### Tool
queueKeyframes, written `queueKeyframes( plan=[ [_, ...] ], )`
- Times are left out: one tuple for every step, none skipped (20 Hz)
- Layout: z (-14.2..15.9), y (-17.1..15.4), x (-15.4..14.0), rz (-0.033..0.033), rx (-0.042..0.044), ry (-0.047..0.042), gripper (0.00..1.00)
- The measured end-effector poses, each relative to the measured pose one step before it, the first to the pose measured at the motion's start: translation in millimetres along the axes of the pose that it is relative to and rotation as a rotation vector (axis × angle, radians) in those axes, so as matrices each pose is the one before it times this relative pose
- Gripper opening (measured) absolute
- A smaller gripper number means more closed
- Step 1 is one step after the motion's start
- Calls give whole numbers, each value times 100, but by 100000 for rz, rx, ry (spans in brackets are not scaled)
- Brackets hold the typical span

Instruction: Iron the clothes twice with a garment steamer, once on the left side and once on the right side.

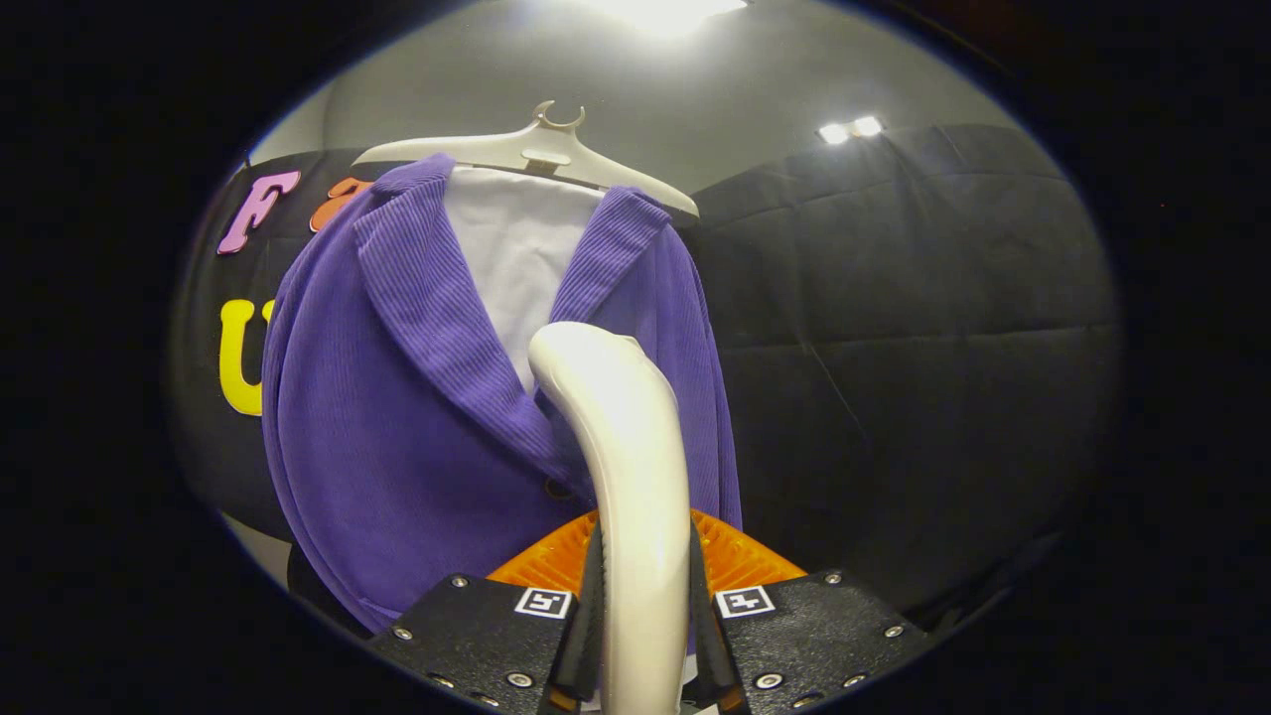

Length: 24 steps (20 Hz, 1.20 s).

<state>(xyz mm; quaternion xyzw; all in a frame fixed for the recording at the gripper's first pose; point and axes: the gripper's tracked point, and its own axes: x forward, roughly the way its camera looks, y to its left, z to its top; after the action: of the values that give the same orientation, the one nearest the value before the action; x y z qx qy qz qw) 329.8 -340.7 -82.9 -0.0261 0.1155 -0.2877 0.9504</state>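
Gripper (643, 636): fingers closed narrow on the handle of the garment steamer (626, 467), one finger pressing each side of it. Handle is pale, glossy, rises straight up from between the fingers and curves over at its top toward the clothing. Steamer head meets the cloth near a dark button, at the lower front; actual contact hidden by the handle. Just beyond the fingers: purple corduroy jacket (397, 447), lapels open over a white inner layer (516, 258). Jacket hangs from a pale plastic hanger (536, 154). Right of jacket: black booth wall (894, 328). Ceiling lights (849, 129) above.
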Motion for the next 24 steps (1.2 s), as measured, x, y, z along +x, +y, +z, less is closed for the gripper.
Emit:
queueKeyframes(
  plan=[
    [-630,-165,-246,-244,-331,604,38],
    [-700,-190,-275,-695,-193,738,38],
    [-624,-152,-106,-512,51,960,38],
    [-732,-106,-210,-278,379,1071,38],
    [-811,-106,-206,-178,157,1089,38],
    [-718,-102,-162,-97,95,1004,38],
    [-721,-148,-238,-41,-106,1035,38],
    [-498,152,294,-67,-529,1101,38],
    [-533,76,26,-147,-439,707,38],
    [-907,-114,-236,-115,-85,898,38],
    [-874,-217,-181,-241,346,693,38],
    [-790,-130,-87,-282,309,786,38],
    [-919,-178,3,-378,138,1167,38],
    [-786,-184,30,-933,82,863,38],
    [-713,-155,-47,-727,-178,962,38],
    [-1181,-219,-6,-397,26,1152,38],
    [-950,-55,79,27,146,1333,38],
    [-766,22,202,257,43,1560,38],
    [-705,114,183,213,-293,1308,38],
    [-698,104,25,153,-556,1181,38],
    [-668,25,14,16,-499,771,38],
    [-597,63,-43,99,-286,909,38],
    [-571,12,158,-38,-72,924,38],
    [-445,13,169,-93,36,1072,38]
  ],
)
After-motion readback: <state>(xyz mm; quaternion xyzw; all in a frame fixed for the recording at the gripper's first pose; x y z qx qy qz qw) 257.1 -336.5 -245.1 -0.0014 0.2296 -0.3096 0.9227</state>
